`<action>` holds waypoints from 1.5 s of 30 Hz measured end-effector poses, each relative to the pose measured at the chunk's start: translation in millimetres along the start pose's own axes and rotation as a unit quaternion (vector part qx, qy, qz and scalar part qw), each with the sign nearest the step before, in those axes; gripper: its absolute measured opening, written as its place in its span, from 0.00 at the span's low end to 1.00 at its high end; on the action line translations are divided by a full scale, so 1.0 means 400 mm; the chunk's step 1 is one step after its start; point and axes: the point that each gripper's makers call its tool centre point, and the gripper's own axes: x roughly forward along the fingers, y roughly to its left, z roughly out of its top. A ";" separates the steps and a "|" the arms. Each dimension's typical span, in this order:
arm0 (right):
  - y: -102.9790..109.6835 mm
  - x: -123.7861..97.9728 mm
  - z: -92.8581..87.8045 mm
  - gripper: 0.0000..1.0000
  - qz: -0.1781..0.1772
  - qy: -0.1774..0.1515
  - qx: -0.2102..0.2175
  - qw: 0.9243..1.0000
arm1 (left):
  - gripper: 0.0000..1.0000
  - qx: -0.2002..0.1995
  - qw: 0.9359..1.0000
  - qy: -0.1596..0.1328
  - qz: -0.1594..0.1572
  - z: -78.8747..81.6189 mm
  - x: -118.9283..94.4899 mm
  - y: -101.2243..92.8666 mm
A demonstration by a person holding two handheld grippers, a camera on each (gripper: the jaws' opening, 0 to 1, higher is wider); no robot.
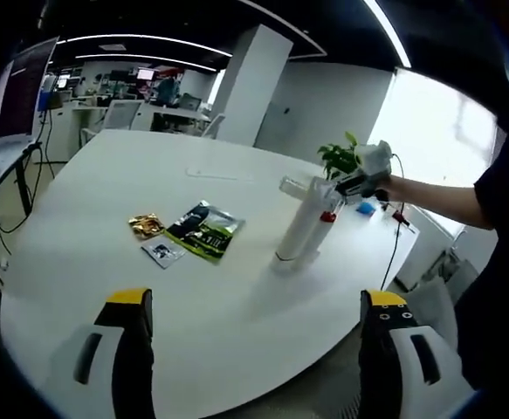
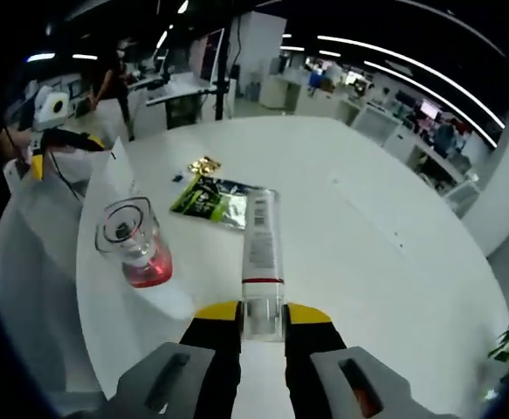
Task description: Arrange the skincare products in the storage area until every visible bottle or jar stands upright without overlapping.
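Right gripper view: right gripper (image 2: pixel 262 319) around white tube (image 2: pixel 262 253), label unreadable.

Black jaws, yellow tips, grey gripper bodies, dark short sleeve (image 1: pixel 498 166)

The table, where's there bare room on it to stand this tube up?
The white table is bare along its far side behind the green pouch, and on the near stretch between the pouch and the left gripper. It is crowded mid-table: gold packet, small sachet and pouch cluster together, and the clear bottle stands beside the white tube held by the right gripper.
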 end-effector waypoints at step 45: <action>0.330 -0.305 0.192 0.09 -0.064 -0.146 -0.128 0.979 | 0.91 0.069 0.991 -0.059 -0.100 0.131 -0.041 -0.211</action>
